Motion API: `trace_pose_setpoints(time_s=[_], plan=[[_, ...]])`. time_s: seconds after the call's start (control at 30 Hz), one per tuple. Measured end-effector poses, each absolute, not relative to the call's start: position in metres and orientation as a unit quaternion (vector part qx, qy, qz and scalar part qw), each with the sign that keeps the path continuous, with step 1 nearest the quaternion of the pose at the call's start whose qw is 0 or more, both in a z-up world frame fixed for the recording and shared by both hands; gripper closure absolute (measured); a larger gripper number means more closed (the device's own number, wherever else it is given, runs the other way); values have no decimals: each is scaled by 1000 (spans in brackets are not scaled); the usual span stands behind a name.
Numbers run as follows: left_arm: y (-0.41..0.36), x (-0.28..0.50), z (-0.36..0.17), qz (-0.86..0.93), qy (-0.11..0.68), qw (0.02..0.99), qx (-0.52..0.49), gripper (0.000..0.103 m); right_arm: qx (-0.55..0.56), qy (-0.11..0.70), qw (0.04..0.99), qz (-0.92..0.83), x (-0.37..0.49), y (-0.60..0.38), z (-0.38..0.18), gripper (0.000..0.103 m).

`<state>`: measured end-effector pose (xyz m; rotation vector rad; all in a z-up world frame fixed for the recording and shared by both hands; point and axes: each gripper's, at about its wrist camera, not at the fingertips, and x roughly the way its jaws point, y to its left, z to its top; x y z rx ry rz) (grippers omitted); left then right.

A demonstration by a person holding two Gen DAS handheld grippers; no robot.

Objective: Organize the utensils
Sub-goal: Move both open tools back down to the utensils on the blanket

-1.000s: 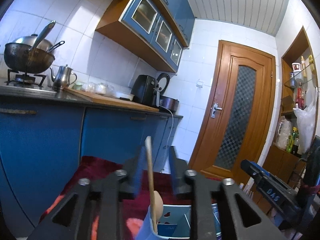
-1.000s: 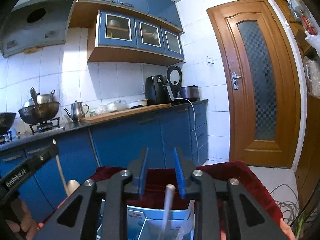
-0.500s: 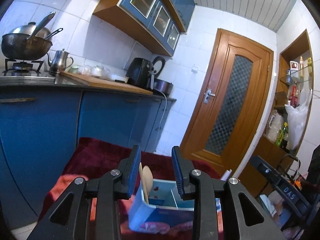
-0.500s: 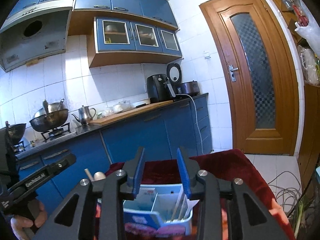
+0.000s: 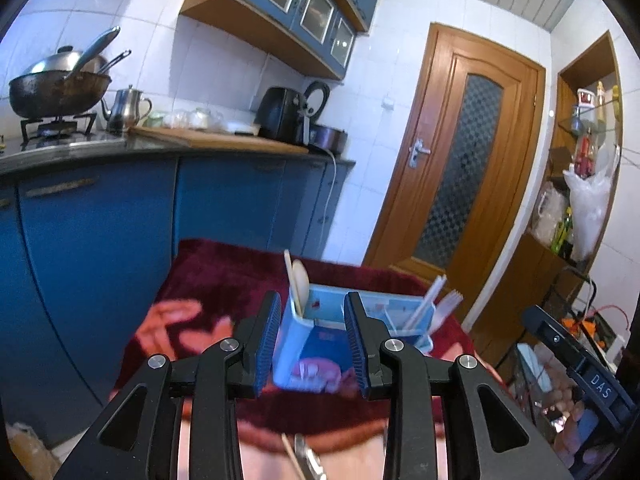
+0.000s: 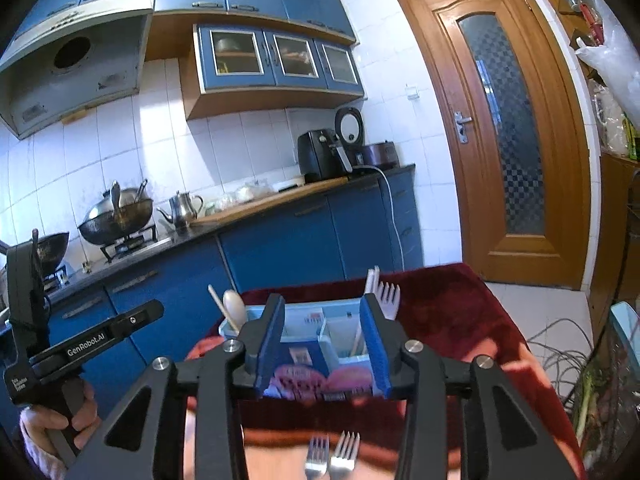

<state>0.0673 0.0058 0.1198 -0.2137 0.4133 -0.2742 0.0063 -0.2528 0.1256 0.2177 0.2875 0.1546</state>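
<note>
Your work surface is the dark red cloth, a plush cover spread in front of the blue kitchen cabinets. Toward its far edge stands the blue divided box, already holding a wooden spoon and a wooden stick upright in its left compartment, and a white plastic fork with other pale handles in the right one.

At the cloth's near edge, below and closer to you than the fingers, lie two metal forks side by side, tines pointing away from you toward the box, so their long axes run along your line of reach. They sit almost straight under your right gripper. Your left gripper sees only one metal utensil and a thin wooden stick at its bottom edge.

Your right gripper's jaws have just been opening; they stand apart, nothing between them. Your left gripper's jaws also stand apart and empty, framing the box beyond.

Judging from this, your right hand is better placed for the forks: you need to tip the fingers down and draw back toward the near edge, then close across a handle, not along it.
</note>
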Motion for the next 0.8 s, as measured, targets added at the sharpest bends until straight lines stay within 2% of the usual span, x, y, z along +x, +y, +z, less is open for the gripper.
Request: trace_pose_setpoints(time_s=[0.3,0.8], plan=[[-2,43,97,-142,266,950,-80,65,111,183,975,65,-20,-256,107,57],[-5,40,35,-127,366,917,-91,65,134,253,957,50,-36,-266,58,57]])
